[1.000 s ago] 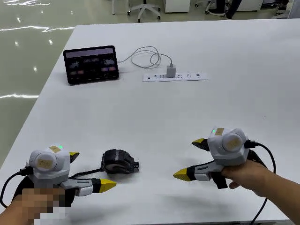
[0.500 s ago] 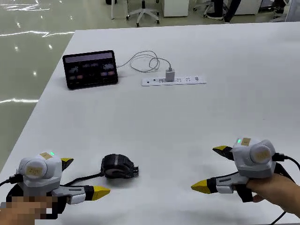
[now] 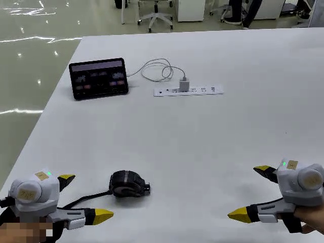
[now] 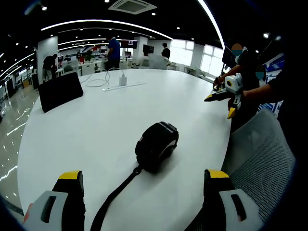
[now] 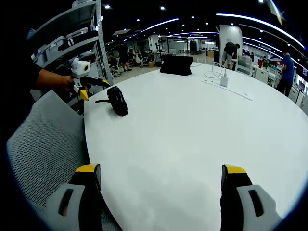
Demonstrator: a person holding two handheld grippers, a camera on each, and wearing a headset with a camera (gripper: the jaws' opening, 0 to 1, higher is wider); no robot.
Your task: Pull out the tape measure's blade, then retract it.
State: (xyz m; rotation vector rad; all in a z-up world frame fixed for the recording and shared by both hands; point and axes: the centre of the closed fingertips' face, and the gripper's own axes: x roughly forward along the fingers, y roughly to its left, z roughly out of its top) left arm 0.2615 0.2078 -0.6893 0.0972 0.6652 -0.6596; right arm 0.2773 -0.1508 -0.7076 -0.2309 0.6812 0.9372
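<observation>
A black tape measure [image 3: 127, 183] lies lower left on the white counter [image 3: 202, 131], beside the left gripper [image 3: 86, 196], jaws released. The right gripper [image 3: 250, 192], lower right, is released too. The head view adds a tablet [image 3: 98, 78] and power strip [image 3: 188, 90] upper left; the gripper views add a mesh chair [image 4: 260, 154].

**Tape measure at rest, blade wound in**

I see the tape measure [image 3: 127, 184] lying on the white surface [image 3: 202, 142], near the front edge and well to the left. Its case is black, rounded and compact, and it rests flat, apart from everything else on the surface. The blade is drawn in; in the head view I make out just a small dark nub at the case's right end. A thin black strap [image 3: 96, 195] trails from the left end, slack, running toward the near edge.
</observation>
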